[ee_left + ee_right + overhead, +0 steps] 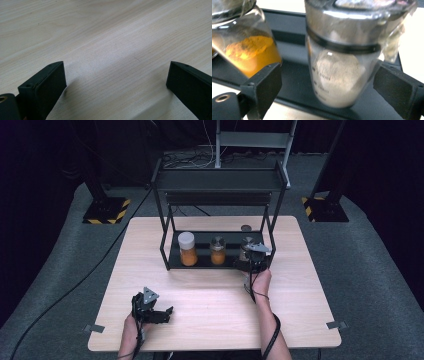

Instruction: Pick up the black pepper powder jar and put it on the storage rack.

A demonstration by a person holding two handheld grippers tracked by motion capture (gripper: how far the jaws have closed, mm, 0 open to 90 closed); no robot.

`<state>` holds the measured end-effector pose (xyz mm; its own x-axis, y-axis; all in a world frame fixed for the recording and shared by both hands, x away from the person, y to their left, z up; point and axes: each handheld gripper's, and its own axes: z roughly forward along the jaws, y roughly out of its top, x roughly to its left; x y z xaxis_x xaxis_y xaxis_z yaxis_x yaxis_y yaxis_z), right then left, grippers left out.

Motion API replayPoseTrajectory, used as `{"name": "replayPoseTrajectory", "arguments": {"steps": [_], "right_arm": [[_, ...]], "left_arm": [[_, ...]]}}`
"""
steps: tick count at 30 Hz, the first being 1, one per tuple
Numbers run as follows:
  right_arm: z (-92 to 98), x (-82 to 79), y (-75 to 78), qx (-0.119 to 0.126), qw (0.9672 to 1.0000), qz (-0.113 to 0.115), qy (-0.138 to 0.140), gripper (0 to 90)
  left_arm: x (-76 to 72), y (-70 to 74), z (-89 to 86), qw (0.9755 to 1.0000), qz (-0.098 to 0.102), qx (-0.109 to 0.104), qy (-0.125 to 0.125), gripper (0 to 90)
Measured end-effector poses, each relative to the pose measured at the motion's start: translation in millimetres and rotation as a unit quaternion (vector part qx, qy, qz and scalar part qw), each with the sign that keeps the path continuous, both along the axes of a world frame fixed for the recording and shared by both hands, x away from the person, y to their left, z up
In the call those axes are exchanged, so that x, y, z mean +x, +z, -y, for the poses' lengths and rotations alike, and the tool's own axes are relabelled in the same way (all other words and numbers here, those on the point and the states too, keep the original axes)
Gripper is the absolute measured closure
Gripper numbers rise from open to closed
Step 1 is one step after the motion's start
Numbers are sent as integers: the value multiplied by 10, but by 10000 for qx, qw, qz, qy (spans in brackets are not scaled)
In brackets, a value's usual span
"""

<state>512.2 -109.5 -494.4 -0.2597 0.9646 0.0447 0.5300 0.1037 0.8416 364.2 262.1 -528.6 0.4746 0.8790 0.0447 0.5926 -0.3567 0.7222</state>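
Note:
A black wire rack (167, 255) stands on the wooden table (210, 295), with three jars on its bottom shelf. My right gripper (248, 254) (327, 72) is at the rightmost jar (245, 245) (342, 82), which has a metal lid and holds pale powder. Its jaws stand open on either side of that jar, and a gap shows at the left pad. Left of it are a jar of orange powder (217, 252) (249, 55) and a taller white-lidded orange jar (187, 249). My left gripper (169, 315) (116, 67) rests open over bare wood near the front edge.
The rack's upper shelf (220, 179) overhangs the jars, with its uprights close beside the right gripper. A small dark round thing (246, 228) lies on the table behind the rack. Metal stands and cables are on the floor beyond the table.

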Motion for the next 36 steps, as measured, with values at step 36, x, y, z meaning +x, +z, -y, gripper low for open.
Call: {"name": "replayPoseTrajectory", "arguments": {"steps": [36], "right_arm": [[505,-1166,-287,-410,9972,-487,394,2]], "left_arm": [[26,-5,-7,9999,-110,-116,35,19]]}}
